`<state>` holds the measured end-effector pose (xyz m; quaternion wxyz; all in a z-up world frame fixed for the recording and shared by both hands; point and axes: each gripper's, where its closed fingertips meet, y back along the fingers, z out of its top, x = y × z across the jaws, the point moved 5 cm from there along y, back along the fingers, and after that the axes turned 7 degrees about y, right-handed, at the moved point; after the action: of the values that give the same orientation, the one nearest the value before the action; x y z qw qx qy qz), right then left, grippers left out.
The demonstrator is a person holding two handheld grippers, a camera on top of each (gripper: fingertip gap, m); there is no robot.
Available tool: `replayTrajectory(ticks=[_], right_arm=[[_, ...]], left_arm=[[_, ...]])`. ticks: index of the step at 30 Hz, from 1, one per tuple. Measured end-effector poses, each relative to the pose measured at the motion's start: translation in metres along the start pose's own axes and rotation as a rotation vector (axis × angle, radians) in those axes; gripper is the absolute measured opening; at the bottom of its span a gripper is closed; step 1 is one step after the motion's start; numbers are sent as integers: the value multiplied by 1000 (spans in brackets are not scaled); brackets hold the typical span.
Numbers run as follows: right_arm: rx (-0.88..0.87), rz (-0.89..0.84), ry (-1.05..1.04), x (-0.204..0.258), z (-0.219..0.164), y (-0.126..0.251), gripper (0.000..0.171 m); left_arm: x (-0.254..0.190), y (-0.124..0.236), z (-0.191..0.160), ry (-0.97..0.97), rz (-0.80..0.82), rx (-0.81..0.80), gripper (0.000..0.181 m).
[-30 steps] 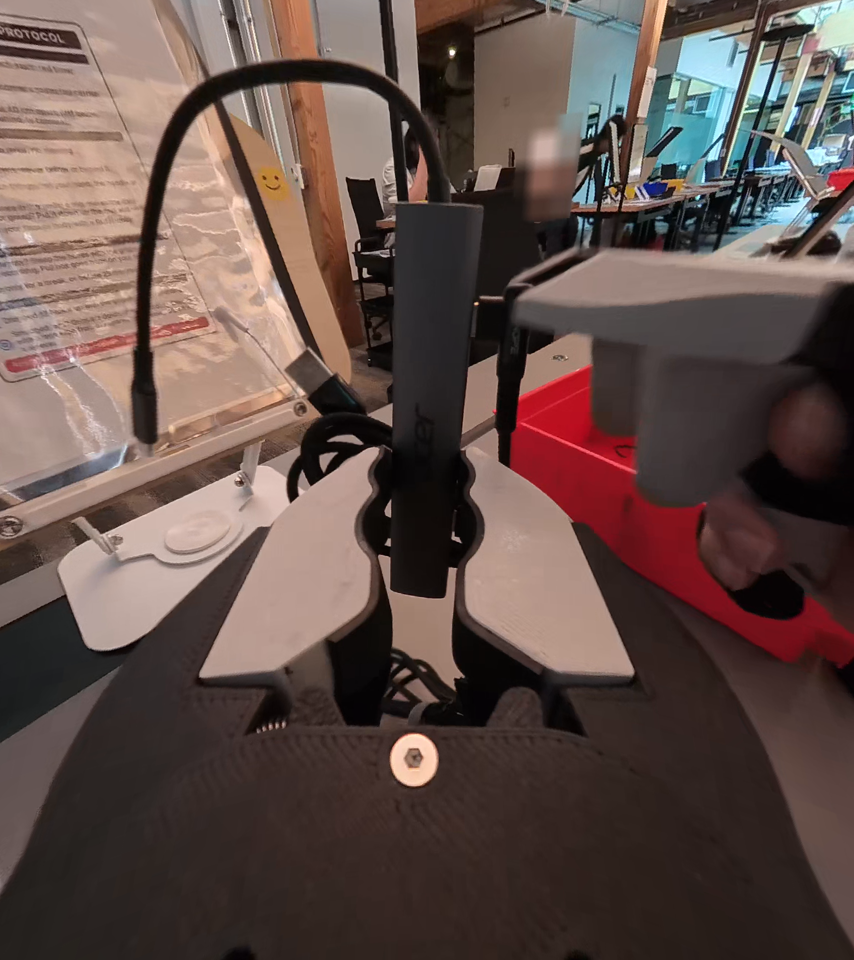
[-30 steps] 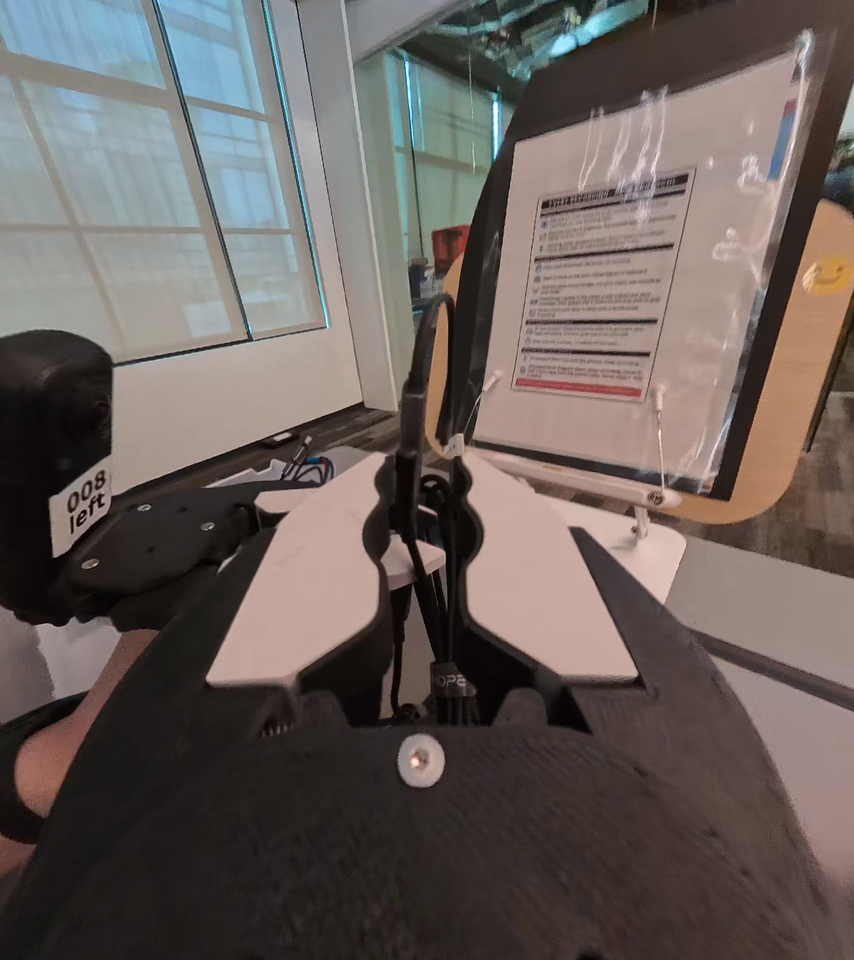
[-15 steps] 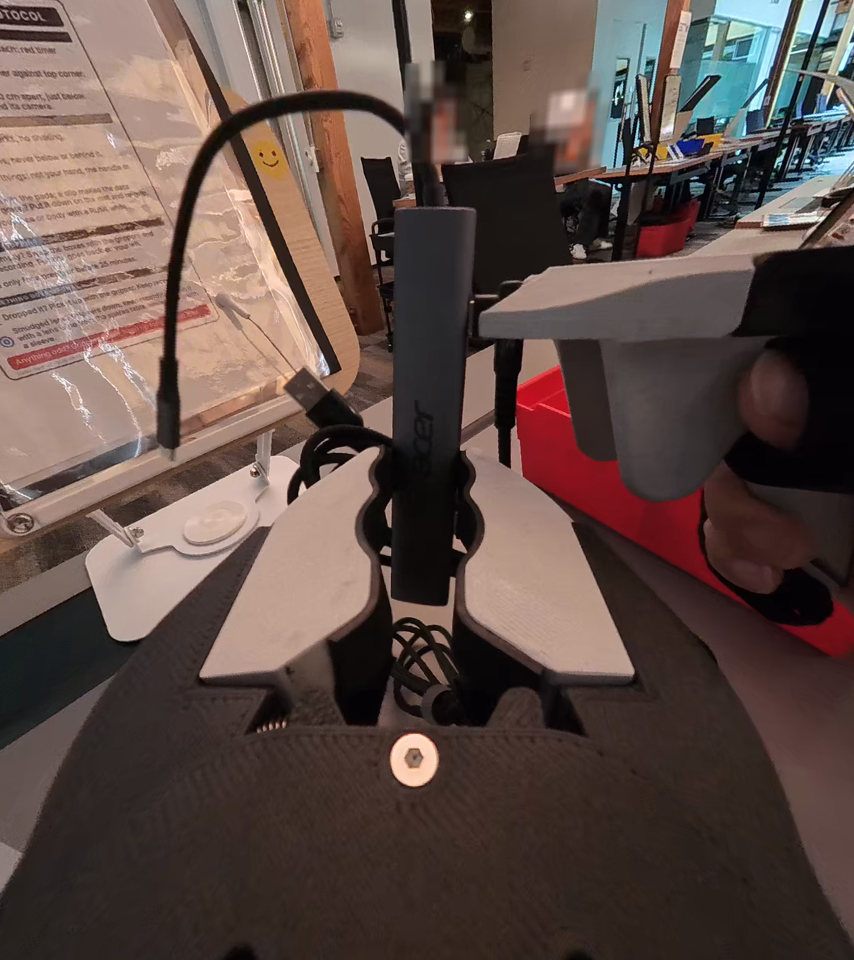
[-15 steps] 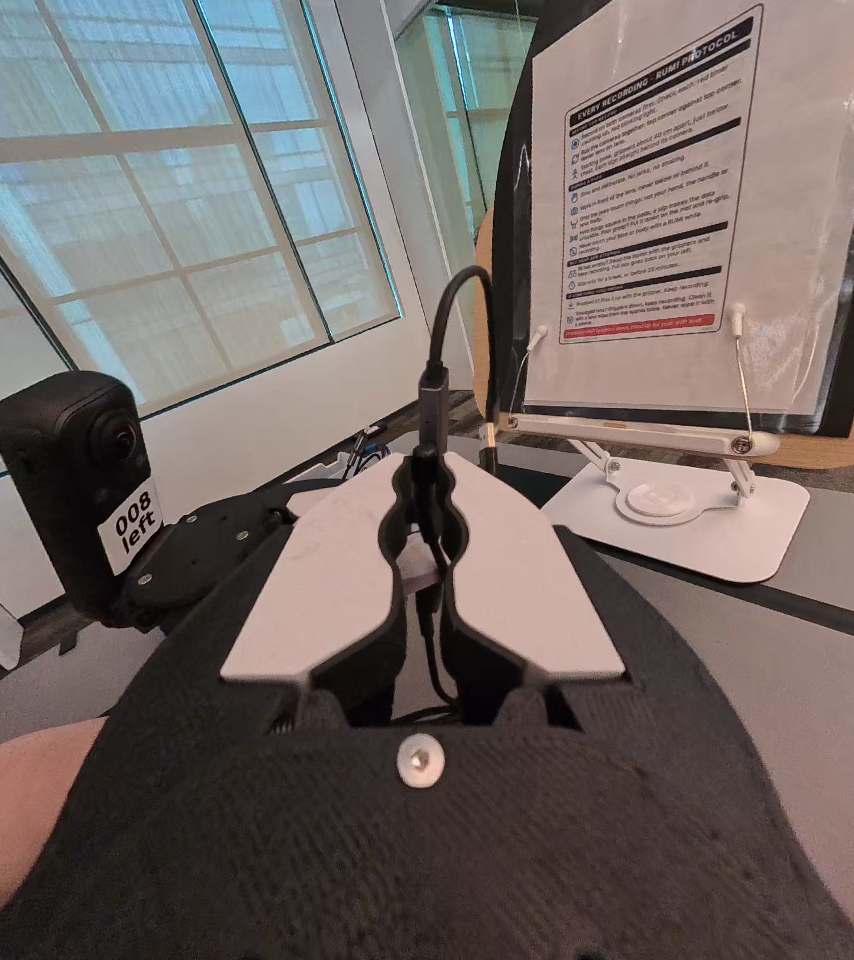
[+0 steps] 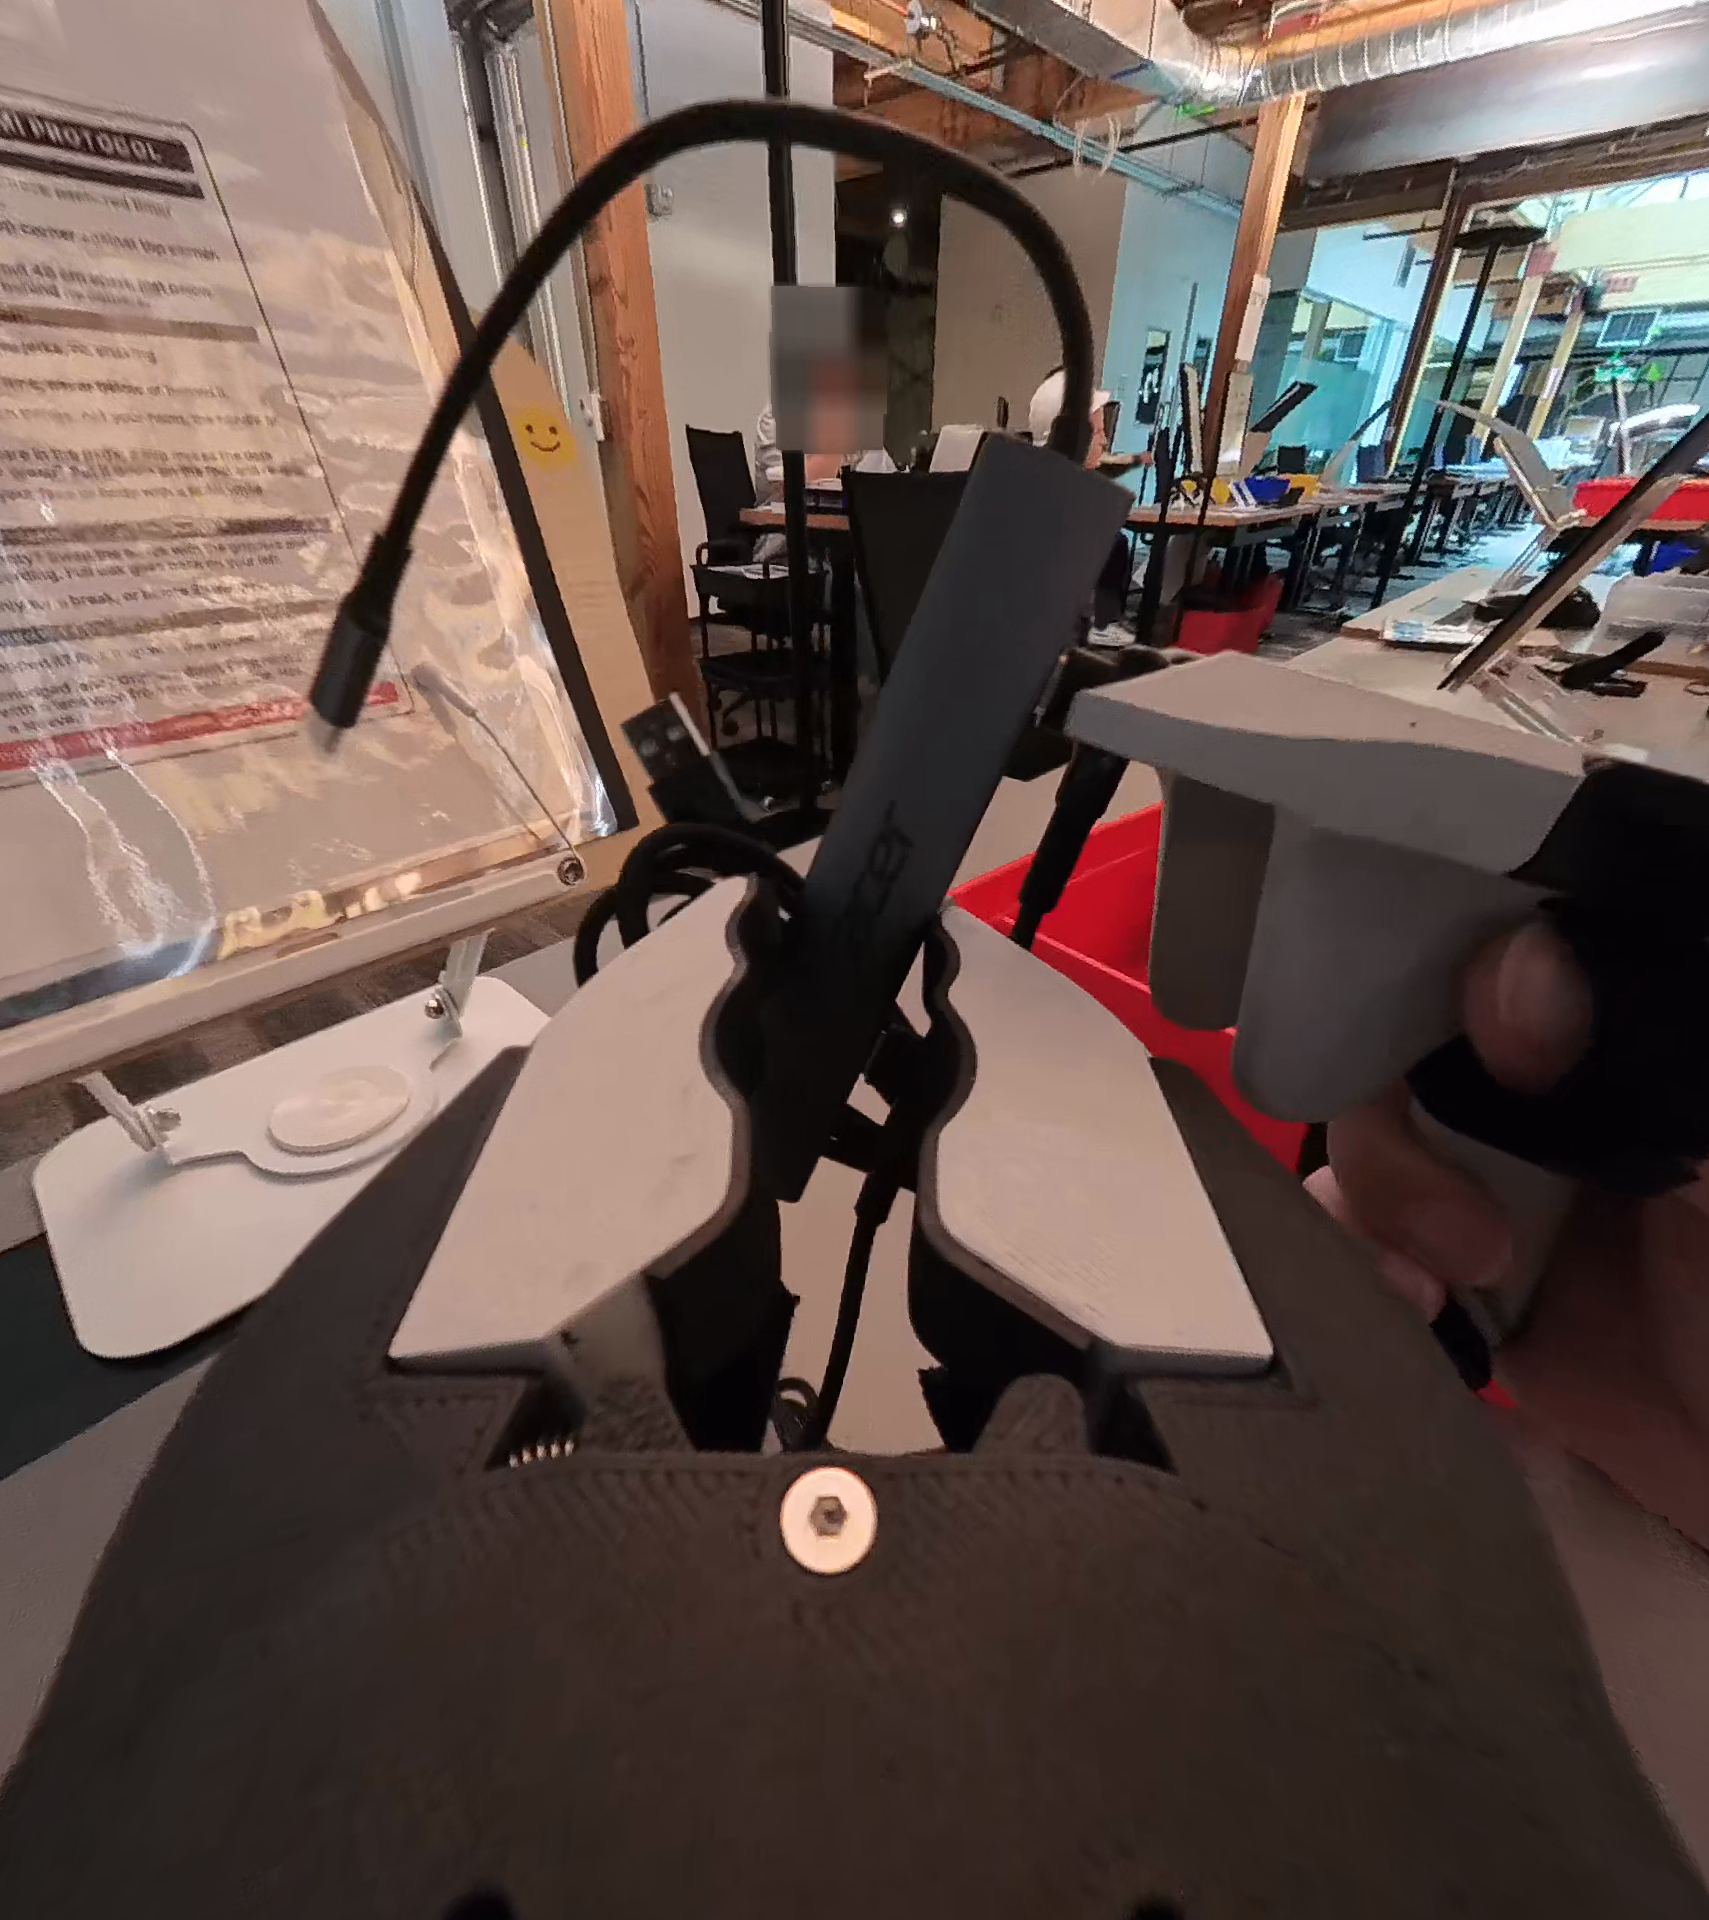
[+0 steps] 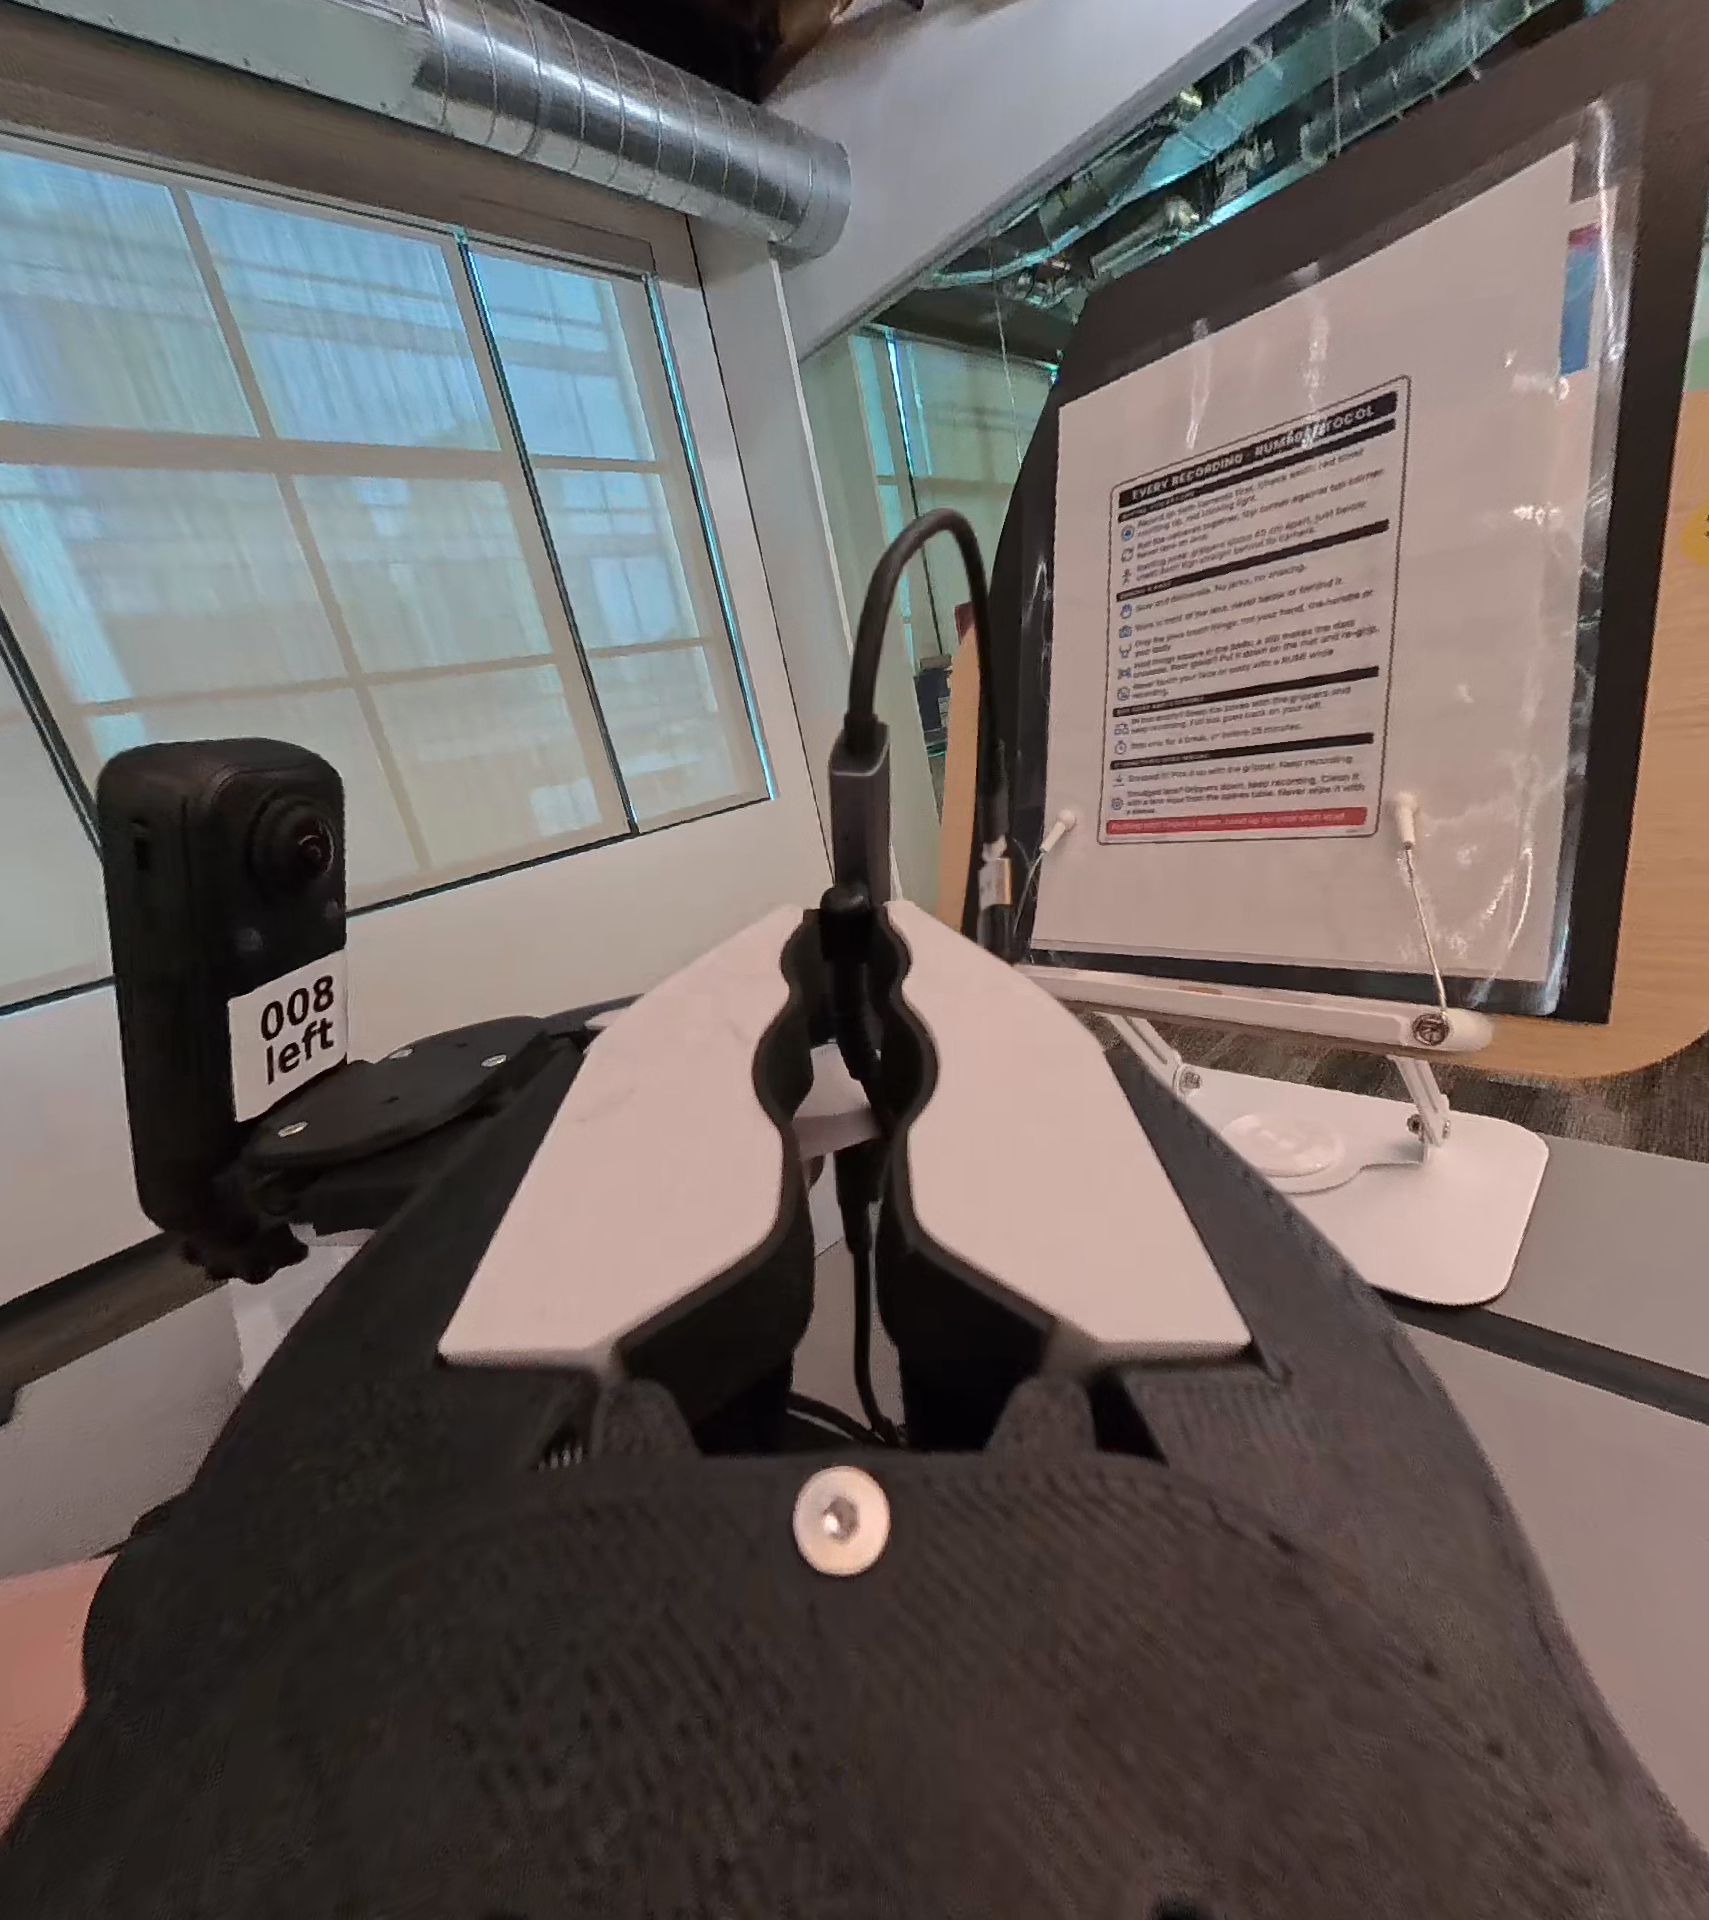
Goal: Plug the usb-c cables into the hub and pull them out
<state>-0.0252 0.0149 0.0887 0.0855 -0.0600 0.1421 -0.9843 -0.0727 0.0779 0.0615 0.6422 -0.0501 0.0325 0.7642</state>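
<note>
My left gripper (image 5: 837, 940) is shut on a grey hub (image 5: 943, 748), which leans to the right. The hub's own black lead (image 5: 621, 177) arcs over its top and hangs left, ending in a free plug (image 5: 349, 681). My right gripper (image 6: 845, 925) is shut on a black usb-c cable (image 6: 855, 1023); it also shows in the left wrist view (image 5: 1073, 717), side-on at the hub's right edge. The cable's plug (image 5: 1068, 831) reaches the hub's side. In the right wrist view the hub (image 6: 860, 800) stands just above my fingertips. I cannot tell whether the plug is seated.
A sheet holder (image 5: 154, 520) on a white base (image 5: 237, 1184) stands at the left. A red bin (image 5: 1089, 935) lies under the right gripper. Coiled black cables (image 5: 637, 894) lie behind my left fingers. A hand (image 5: 1608, 1351) holds the right gripper. Desks and people are far behind. Across from one pair of fingers to the other is roughly 5 cm.
The hub has tilted from upright to leaning right in my left gripper. Its hanging lead has swung with it. The right gripper stays at the hub's right side, shut on the cable.
</note>
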Motion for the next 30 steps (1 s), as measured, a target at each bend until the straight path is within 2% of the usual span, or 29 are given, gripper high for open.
replayTrajectory(ticks=[1,7,10,11,12,14,17,20,24,25,27,30], right_arm=[[3,5,-1,1,0,0,9],[18,0,-7,6,0,2,9],[11,9,-92,6,-1,4,9],[-13,36,-142,8,1,8,9],[-19,54,-148,9,2,11,9],[9,47,-72,7,4,14,9],[37,62,9,4,14,11,9],[111,111,39,-2,30,12,9],[95,114,140,-22,87,44,8],[143,140,158,-27,98,55,8],[263,195,232,-37,109,79,9],[401,182,360,-66,105,113,9]], left_arm=[[0,0,1,-11,2,3,27],[1,2,4,-53,22,-2,27],[4,2,5,-19,30,-1,27],[21,8,10,47,114,-61,23],[41,15,18,171,112,-101,23],[64,32,36,345,-39,-141,22],[68,49,56,228,20,-167,23],[53,47,62,174,-10,-104,23],[45,48,64,187,-81,-41,23],[45,50,66,198,-97,-46,23],[45,54,70,215,-125,-54,23],[45,59,75,225,-165,-45,23]])
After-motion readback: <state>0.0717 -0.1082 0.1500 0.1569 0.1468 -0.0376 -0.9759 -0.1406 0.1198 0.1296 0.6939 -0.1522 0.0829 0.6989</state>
